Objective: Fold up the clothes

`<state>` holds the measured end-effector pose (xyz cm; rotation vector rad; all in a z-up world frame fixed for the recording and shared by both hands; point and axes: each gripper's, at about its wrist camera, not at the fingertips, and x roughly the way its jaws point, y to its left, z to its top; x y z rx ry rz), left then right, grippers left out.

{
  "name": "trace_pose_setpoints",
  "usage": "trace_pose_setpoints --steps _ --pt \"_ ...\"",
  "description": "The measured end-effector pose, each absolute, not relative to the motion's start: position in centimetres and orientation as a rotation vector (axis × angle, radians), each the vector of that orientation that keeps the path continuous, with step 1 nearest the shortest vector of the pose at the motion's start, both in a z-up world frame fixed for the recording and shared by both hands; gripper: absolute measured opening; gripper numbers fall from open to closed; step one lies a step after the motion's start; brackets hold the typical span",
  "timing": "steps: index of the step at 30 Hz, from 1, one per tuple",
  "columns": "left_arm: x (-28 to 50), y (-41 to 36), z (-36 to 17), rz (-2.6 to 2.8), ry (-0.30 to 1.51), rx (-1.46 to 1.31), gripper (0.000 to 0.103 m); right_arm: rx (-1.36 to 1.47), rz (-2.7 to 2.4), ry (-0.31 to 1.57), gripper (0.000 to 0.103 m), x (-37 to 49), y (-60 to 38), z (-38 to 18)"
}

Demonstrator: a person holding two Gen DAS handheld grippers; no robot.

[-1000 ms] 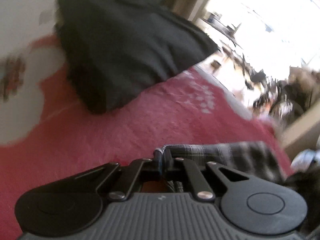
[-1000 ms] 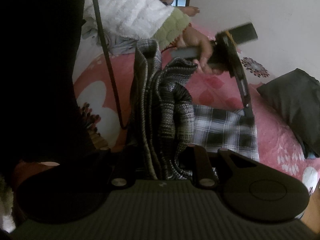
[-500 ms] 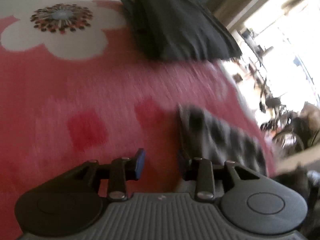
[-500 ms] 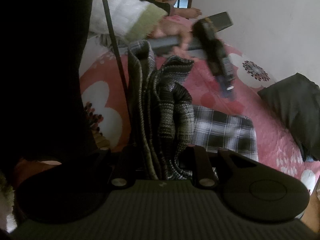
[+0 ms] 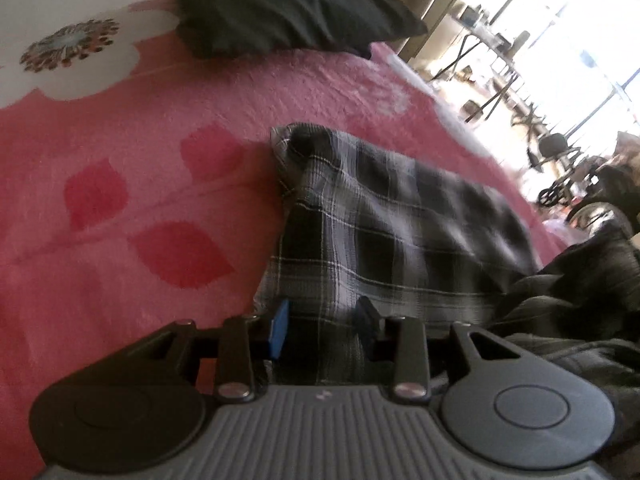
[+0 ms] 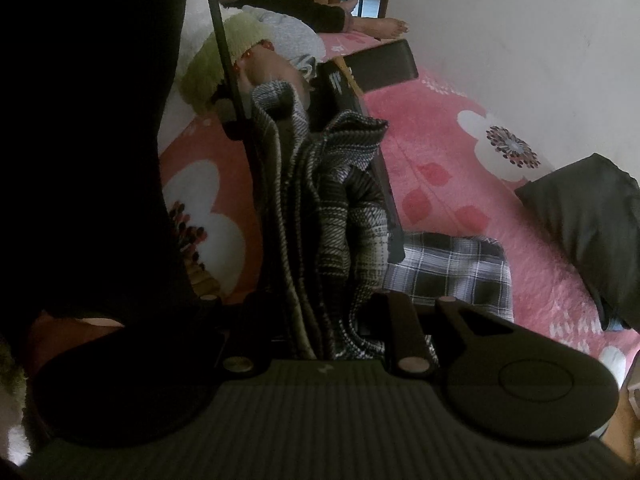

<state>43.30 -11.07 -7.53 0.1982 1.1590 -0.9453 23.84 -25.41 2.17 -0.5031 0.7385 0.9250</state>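
Observation:
A black-and-white plaid garment (image 5: 400, 220) lies partly flat on the pink flowered bedspread (image 5: 120, 240). My left gripper (image 5: 323, 318) hovers open over its near edge; its blue pads (image 5: 280, 324) stand apart and press on nothing. In the right wrist view my right gripper (image 6: 324, 320) is shut on a bunched, lifted part of the plaid garment (image 6: 320, 200), whose flat end (image 6: 452, 276) rests on the bed. There the left gripper (image 6: 396, 248) reaches down beside the raised cloth, held by a hand in a white sleeve with a green cuff (image 6: 216, 68).
A dark folded item (image 5: 288, 4) (image 6: 592, 220) lies at the bed's far end by the white wall. A black cable (image 6: 224, 60) hangs past the raised cloth. Dark clothing fills the left of the right wrist view. A person's bare feet (image 6: 380, 26) lie at the back.
The left gripper let go of the plaid corner, opened, and swung back over the garment's near edge. The right gripper kept still, holding the bunched cloth.

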Motion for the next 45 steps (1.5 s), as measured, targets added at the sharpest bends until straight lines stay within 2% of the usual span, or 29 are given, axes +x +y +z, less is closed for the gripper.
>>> trace_pose_setpoints --steps 3,7,10,14,16,17,18,20,23,25,27,29,31,37,45 --pt "42.4 -11.3 -7.3 -0.94 1.127 0.221 0.009 -0.498 0.924 0.74 0.017 23.8 -25.3 2.1" --pt "42.5 -10.1 -6.5 -1.036 1.143 0.057 0.006 -0.491 0.921 0.745 0.017 24.0 -25.4 2.0" --pt "44.2 -9.0 -8.3 -1.095 1.279 -0.198 0.006 -0.485 0.922 0.753 0.017 24.1 -25.3 1.8" --pt "44.9 -9.1 -9.8 -1.013 1.31 -0.154 0.016 -0.481 0.925 0.76 0.017 24.2 -25.4 1.8" --pt "44.8 -9.3 -9.4 -1.052 1.307 -0.156 0.041 -0.477 0.923 0.763 0.017 24.2 -25.4 1.8" --pt "44.5 -9.4 -9.2 -1.073 1.302 -0.147 0.045 -0.475 0.922 0.766 0.017 24.3 -25.5 1.8" --pt "44.1 -9.7 -8.9 -1.09 1.289 -0.12 0.044 -0.474 0.92 0.768 0.017 24.3 -25.5 1.8" --pt "43.8 -10.3 -8.7 -1.118 1.28 -0.071 0.007 -0.472 0.918 0.771 0.017 24.4 -25.5 1.7" --pt "45.5 -9.0 -10.3 -1.18 1.405 -0.351 0.006 -0.474 0.919 0.772 0.017 24.5 -25.4 1.7" --pt "46.7 -7.9 -11.8 -1.134 1.466 -0.468 0.008 -0.475 0.918 0.772 0.017 24.4 -25.4 1.7" --pt "47.7 -6.8 -13.0 -1.03 1.509 -0.49 0.015 -0.469 0.918 0.772 0.017 24.5 -25.4 1.6" --pt "48.3 -5.6 -13.1 -1.002 1.521 -0.558 0.025 -0.464 0.918 0.774 0.017 24.5 -25.5 1.6" --pt "48.4 -4.9 -11.5 -1.001 1.451 -0.528 0.048 -0.461 0.921 0.779 0.017 24.4 -25.6 1.6" --pt "46.3 -4.6 -7.2 -1.071 1.323 -0.312 0.048 -0.459 0.924 0.78 0.017 24.3 -25.8 1.9" --pt "42.9 -7.0 -8.1 -1.092 1.29 -0.037 0.039 -0.474 0.935 0.769 0.017 24.0 -25.5 2.0"
